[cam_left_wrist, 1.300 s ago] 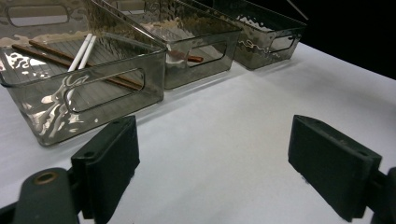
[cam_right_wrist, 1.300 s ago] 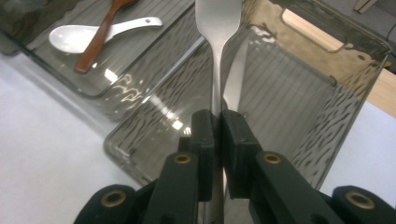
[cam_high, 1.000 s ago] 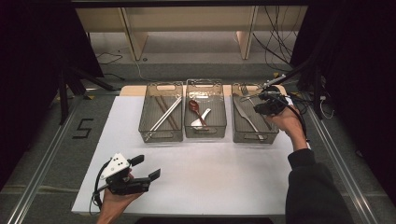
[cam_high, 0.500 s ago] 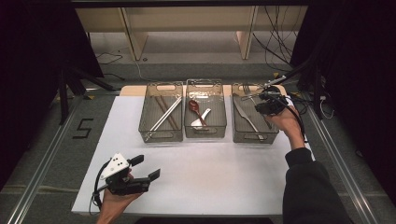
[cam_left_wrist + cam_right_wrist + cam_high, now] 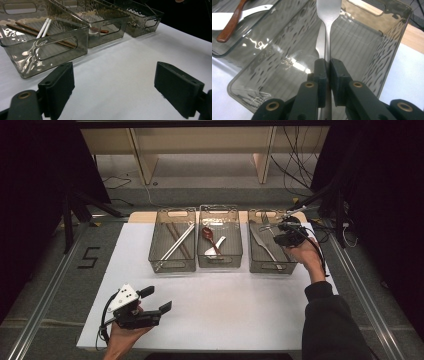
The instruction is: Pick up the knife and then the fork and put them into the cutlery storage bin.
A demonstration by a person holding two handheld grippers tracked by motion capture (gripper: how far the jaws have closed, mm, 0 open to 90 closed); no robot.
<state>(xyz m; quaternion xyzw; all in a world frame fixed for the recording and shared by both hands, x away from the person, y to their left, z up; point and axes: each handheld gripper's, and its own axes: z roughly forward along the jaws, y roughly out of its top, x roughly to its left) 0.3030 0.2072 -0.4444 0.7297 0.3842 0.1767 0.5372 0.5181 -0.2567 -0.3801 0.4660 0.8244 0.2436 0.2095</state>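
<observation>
Fork [image 5: 327,15]: plain steel, slim handle, clamped by that handle between the closed jaws of the right claw [image 5: 327,65]. It runs straight out ahead of the claw, widening toward the head, whose tines are cut off by the frame. It hangs above the right bin [image 5: 392,37], clear of the ribbed floor. In the high view the fork [image 5: 267,226] projects left of the claw.

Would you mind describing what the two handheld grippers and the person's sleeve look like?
Both grippers are black with two blocky black jaws. The left gripper carries a white three-cornered plate with dark dots, and a black cable trails from it. The right gripper has brass-coloured pivot rings and a black cable. The right arm wears a dark long sleeve.
</observation>
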